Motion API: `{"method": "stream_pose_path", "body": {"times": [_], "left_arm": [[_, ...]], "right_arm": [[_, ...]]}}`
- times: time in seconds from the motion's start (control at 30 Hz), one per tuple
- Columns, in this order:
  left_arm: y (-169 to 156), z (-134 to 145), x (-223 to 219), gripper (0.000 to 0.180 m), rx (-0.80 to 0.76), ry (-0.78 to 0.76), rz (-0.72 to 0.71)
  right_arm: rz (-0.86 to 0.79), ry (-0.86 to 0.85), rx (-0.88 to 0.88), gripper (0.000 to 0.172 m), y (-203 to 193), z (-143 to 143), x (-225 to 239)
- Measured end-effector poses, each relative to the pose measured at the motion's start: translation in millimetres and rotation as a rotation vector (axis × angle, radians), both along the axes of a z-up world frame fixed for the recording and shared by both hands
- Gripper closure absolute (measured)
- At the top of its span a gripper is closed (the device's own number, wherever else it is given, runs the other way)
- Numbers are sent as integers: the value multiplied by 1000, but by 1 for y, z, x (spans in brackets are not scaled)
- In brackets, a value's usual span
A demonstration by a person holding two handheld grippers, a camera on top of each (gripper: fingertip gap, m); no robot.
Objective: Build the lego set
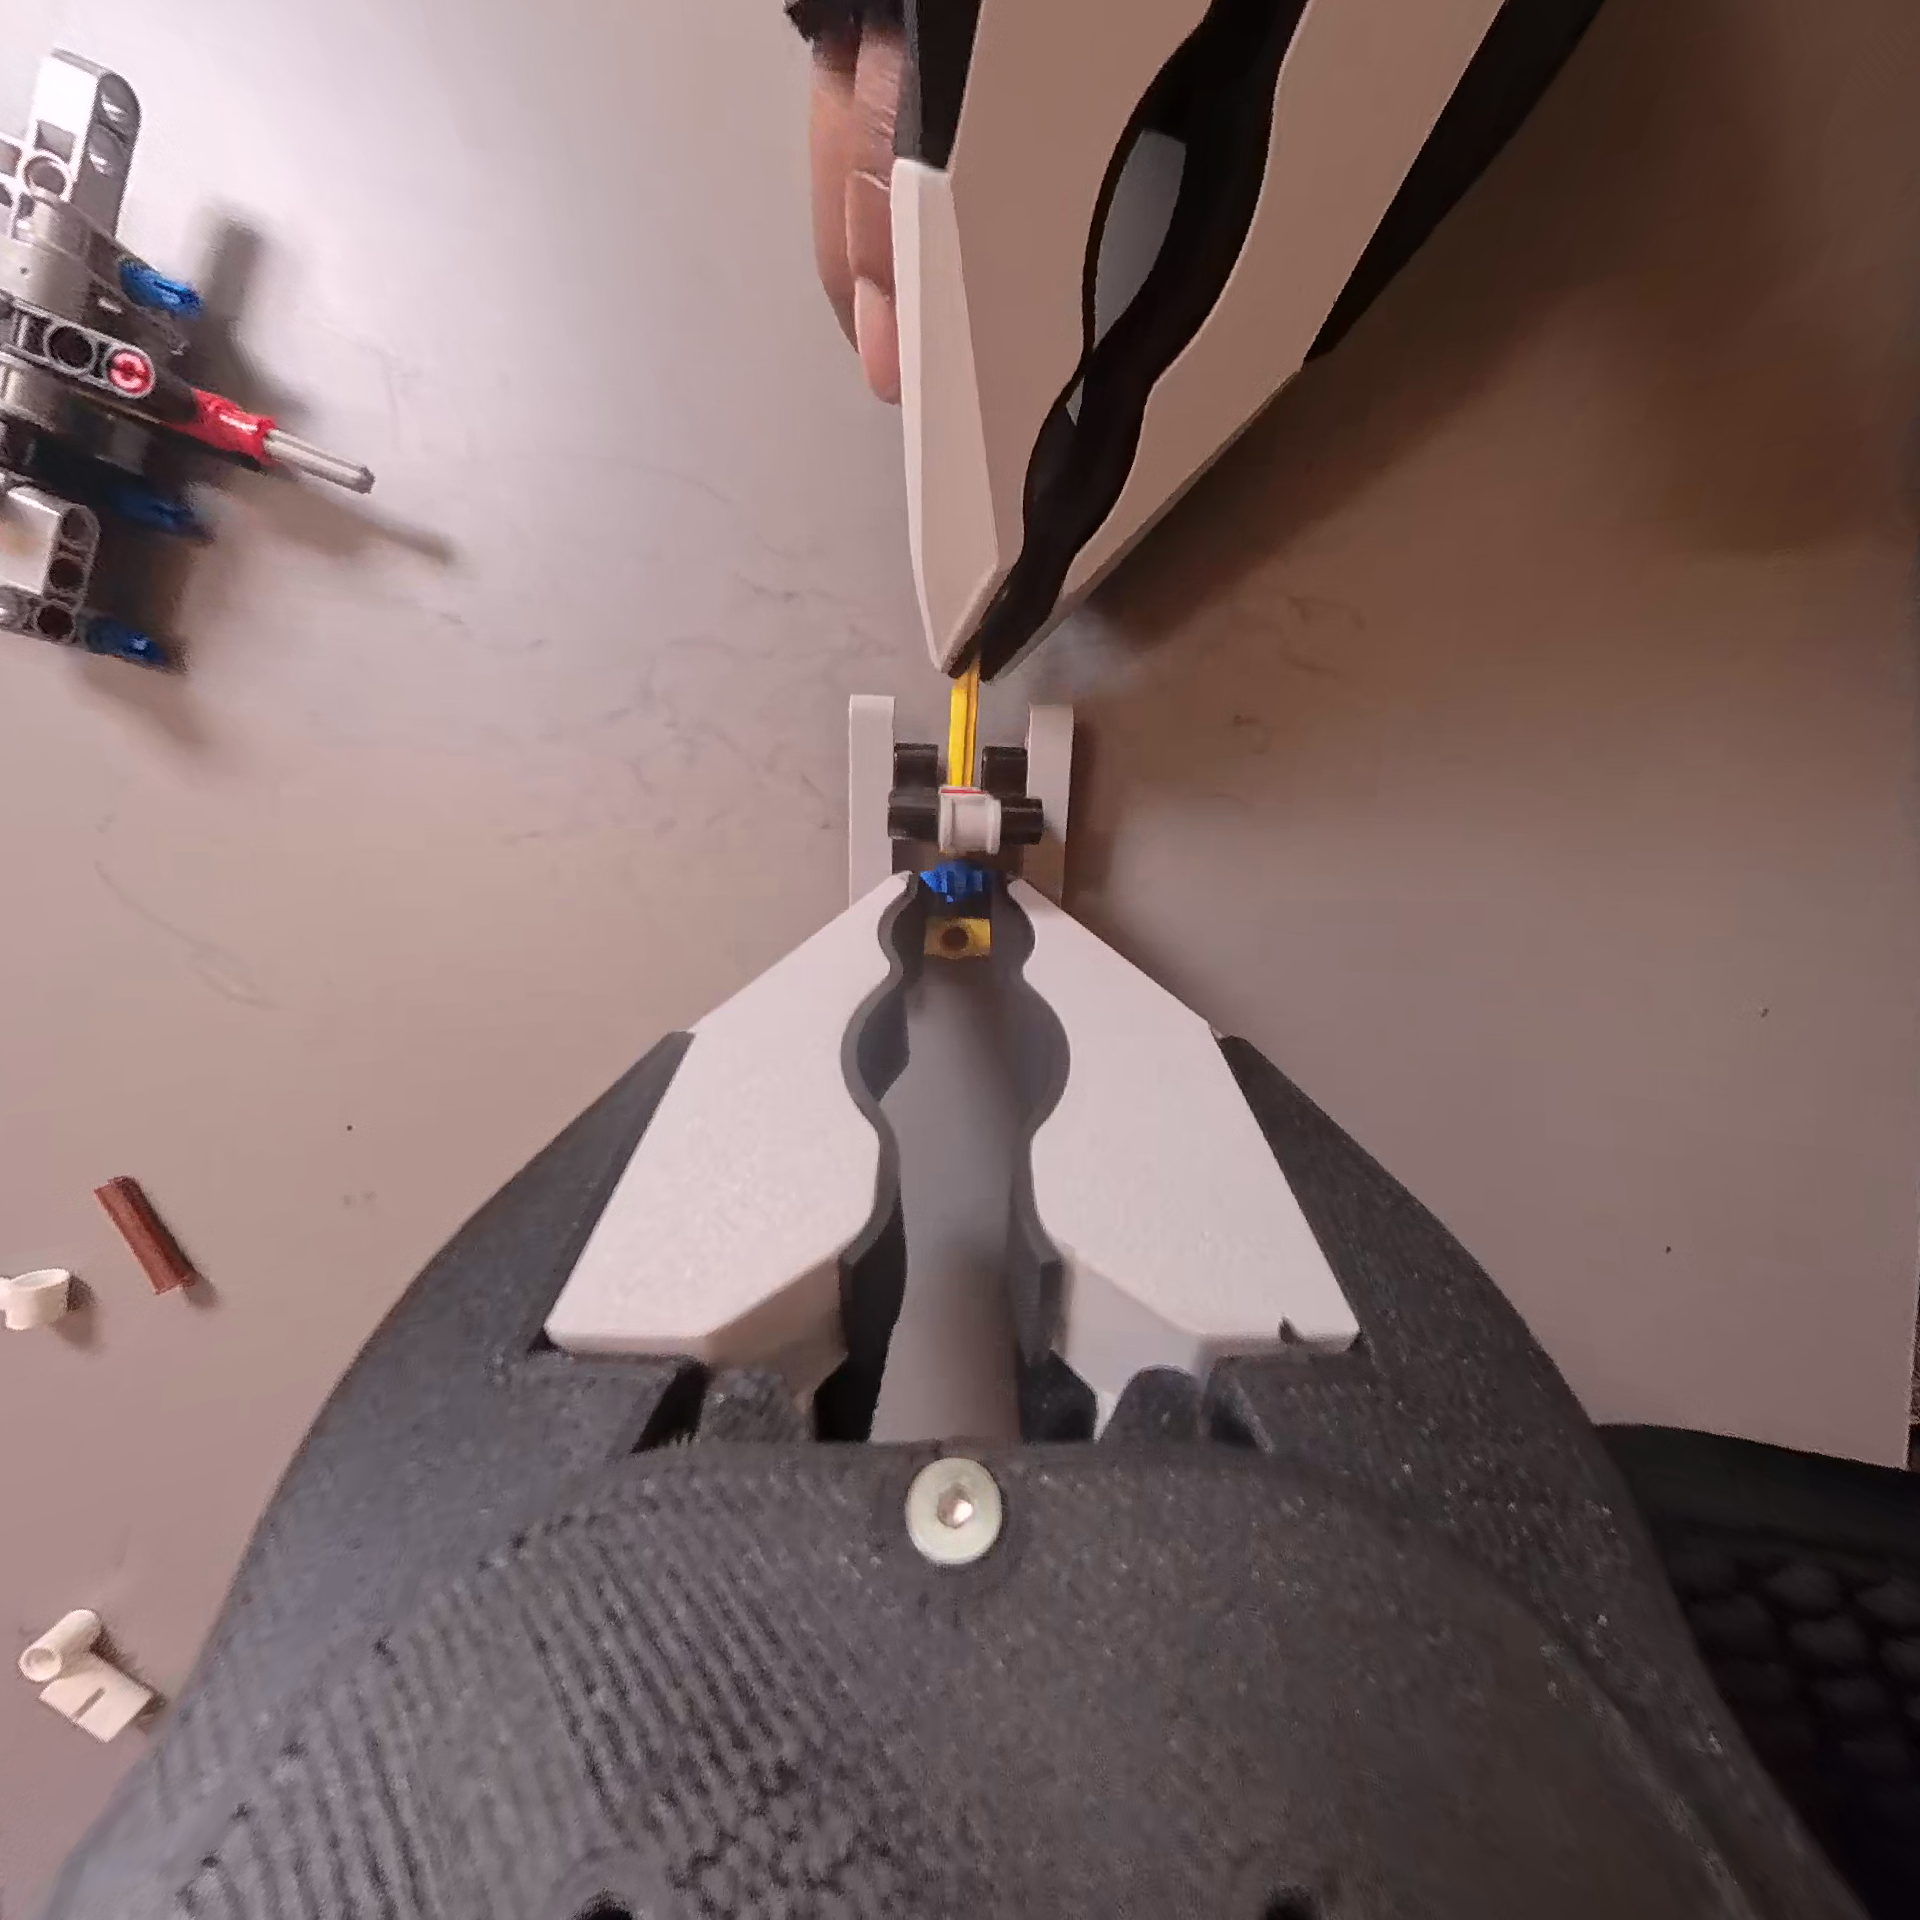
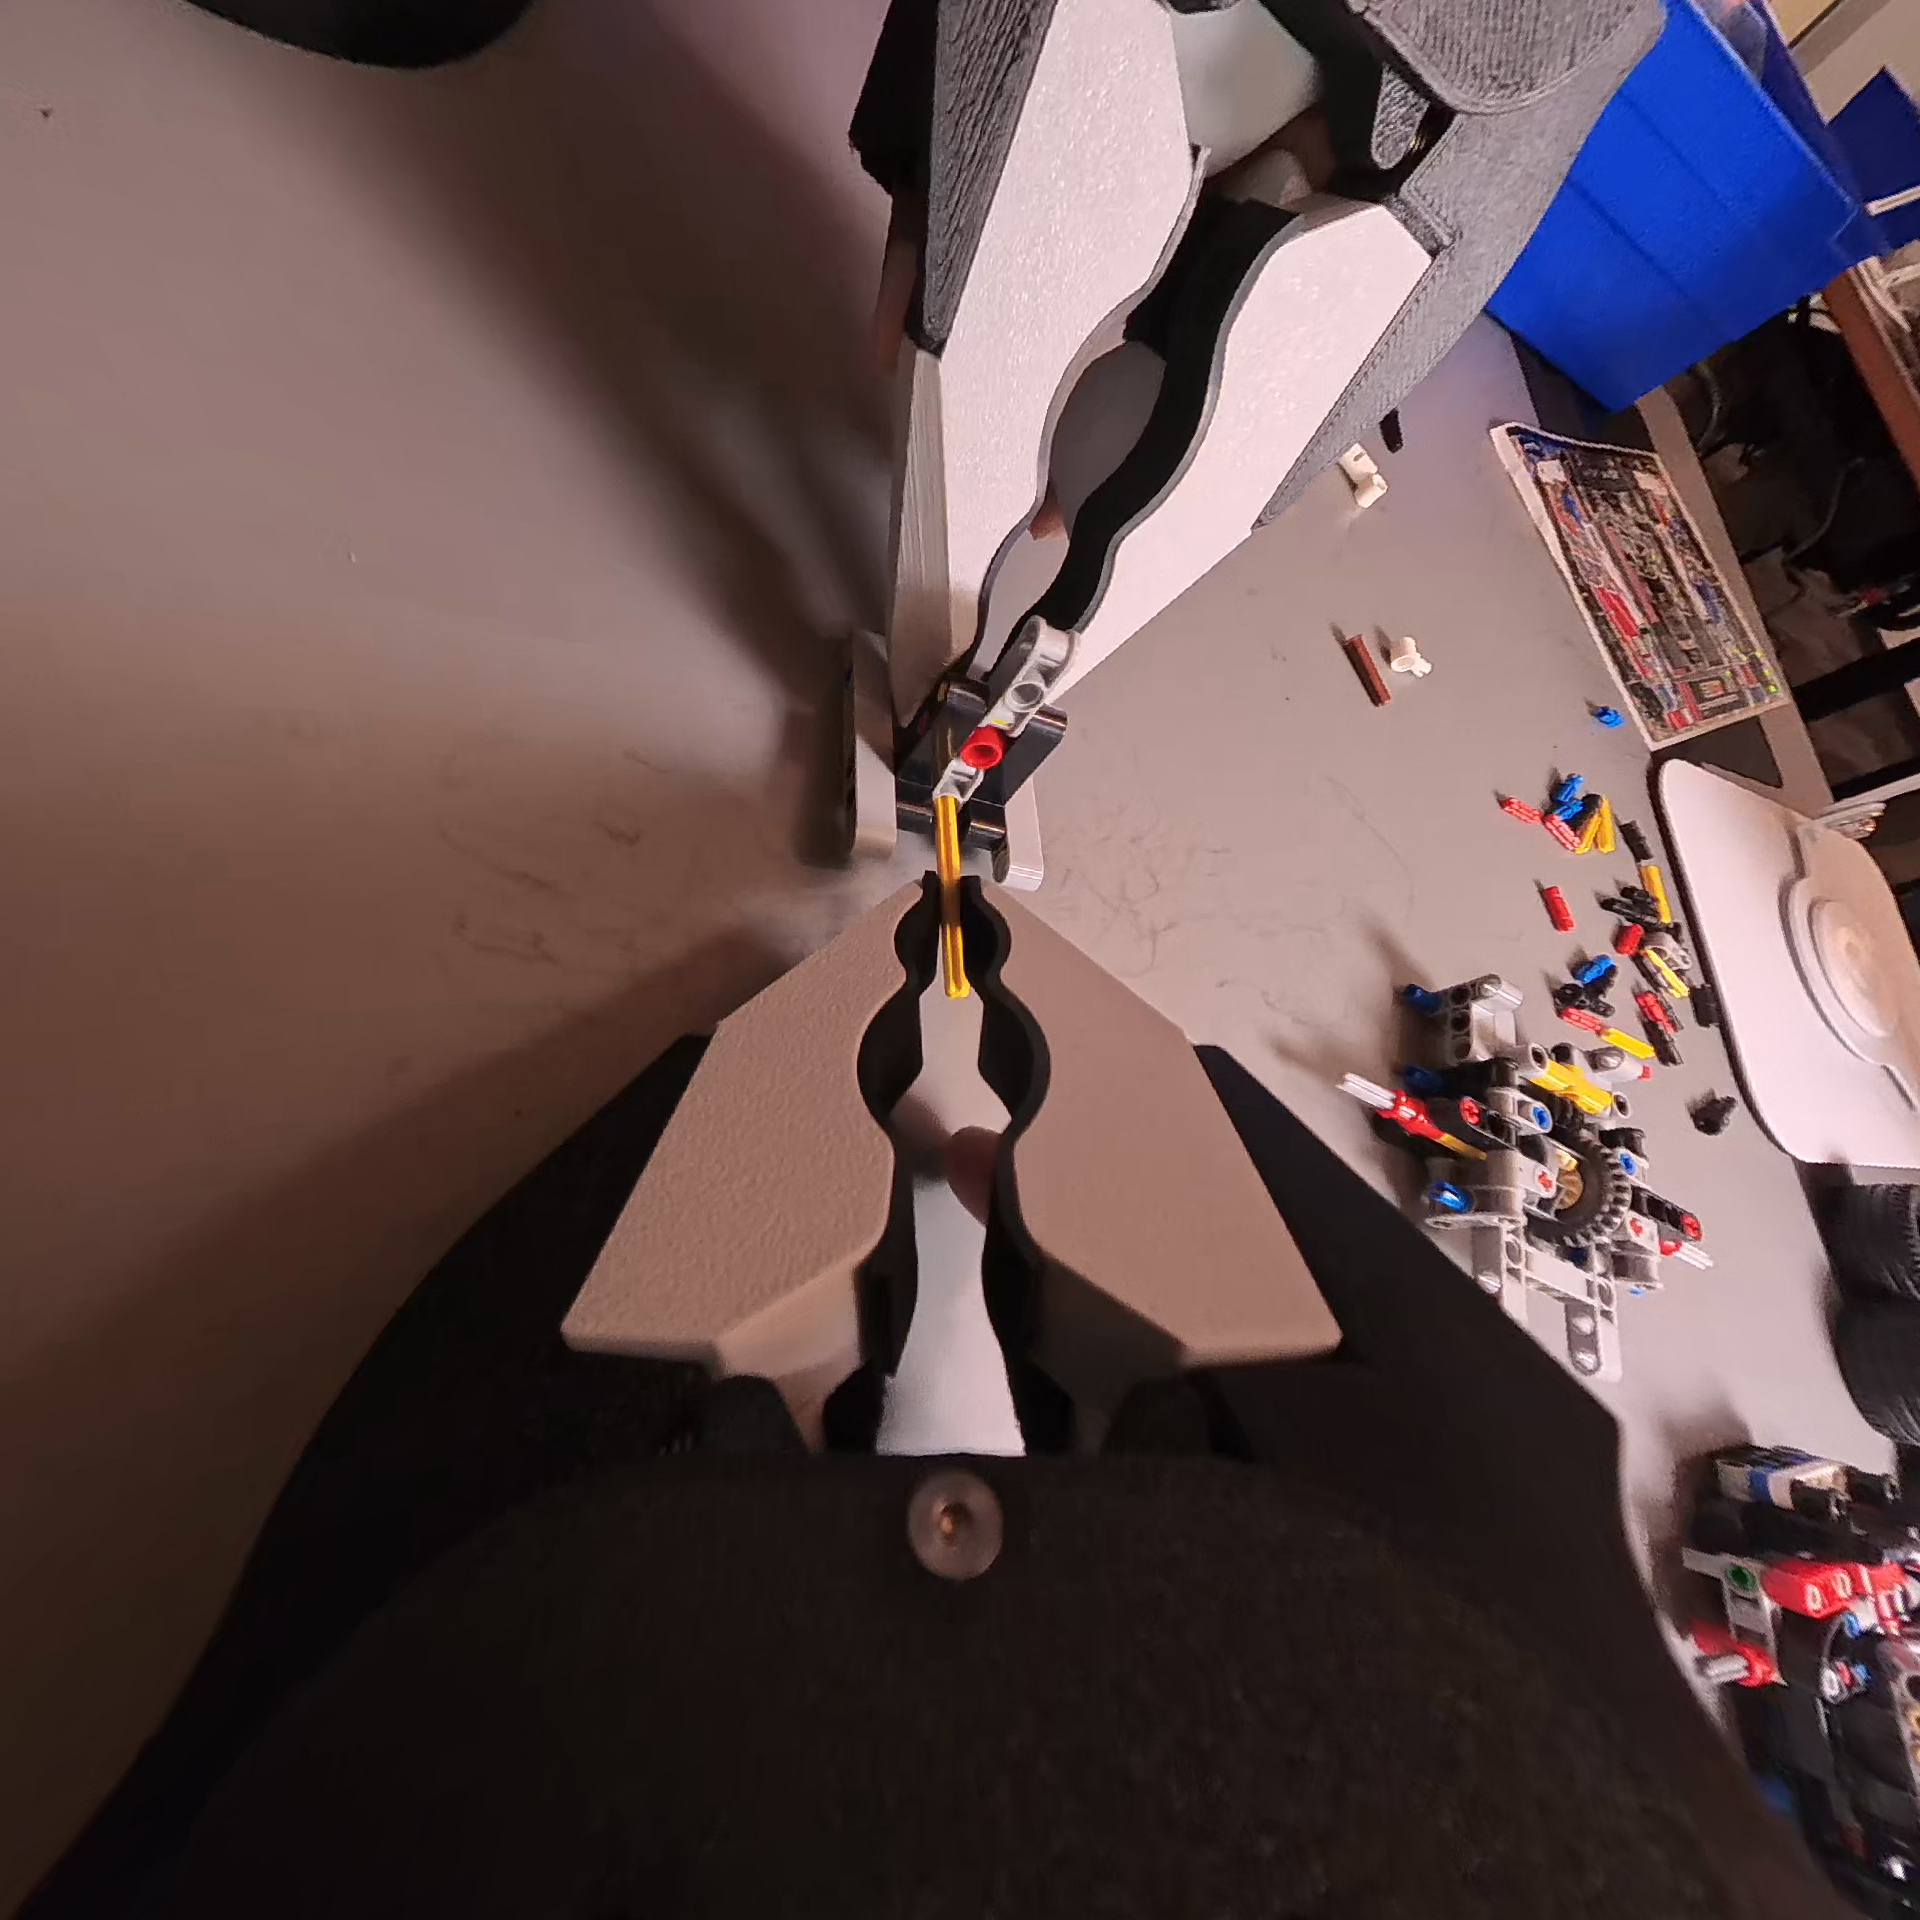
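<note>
Two hand-held tongs meet tip to tip above a pale tabletop (image 1: 520, 935), joined by one small toy-brick assembly.

The left tongs (image 1: 961, 914) are closed to a narrow gap on the near end of the small assembly (image 1: 966, 821): a yellow block and a blue piece sit between the tips, with a white connector and black pieces just beyond them.

The right tongs (image 2: 948, 894) are closed almost fully on a thin yellow rod (image 2: 948, 904), their black pads pressing it from both sides. The rod's far end enters a grey connector beside a red stud (image 2: 982, 746) on the same assembly.

The rod's long axis runs straight along the line from one pair of tips to the other, so the two tongs face each other along it, each touching its own end of the work.

Well apart on the tabletop lie a larger half-built model (image 2: 1548, 1164), loose small bricks (image 2: 1600, 914), a printed booklet (image 2: 1631, 582), a brown stick (image 1: 145, 1234) and white connectors (image 1: 73, 1673). A blue bin (image 2: 1683, 208) stands at the far right.
</note>
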State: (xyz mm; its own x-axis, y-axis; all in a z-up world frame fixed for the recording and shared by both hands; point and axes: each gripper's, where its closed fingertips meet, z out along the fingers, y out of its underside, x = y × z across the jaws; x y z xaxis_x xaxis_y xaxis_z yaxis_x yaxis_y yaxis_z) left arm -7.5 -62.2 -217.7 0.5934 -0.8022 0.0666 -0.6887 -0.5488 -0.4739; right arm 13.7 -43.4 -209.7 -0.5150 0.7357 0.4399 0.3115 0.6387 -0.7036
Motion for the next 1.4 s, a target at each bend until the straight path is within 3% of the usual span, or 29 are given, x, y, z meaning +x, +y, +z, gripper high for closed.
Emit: {"method": "stream_pose_path", "body": {"times": [0.6,1.4], "left_arm": [[-2,1,4,170,154,-265,15],[-4,1,3,170,172,-277,84]], "right_arm": [[82,28,17,169,-3,-2,1],[109,65,49,169,-4,-1,1]]}}
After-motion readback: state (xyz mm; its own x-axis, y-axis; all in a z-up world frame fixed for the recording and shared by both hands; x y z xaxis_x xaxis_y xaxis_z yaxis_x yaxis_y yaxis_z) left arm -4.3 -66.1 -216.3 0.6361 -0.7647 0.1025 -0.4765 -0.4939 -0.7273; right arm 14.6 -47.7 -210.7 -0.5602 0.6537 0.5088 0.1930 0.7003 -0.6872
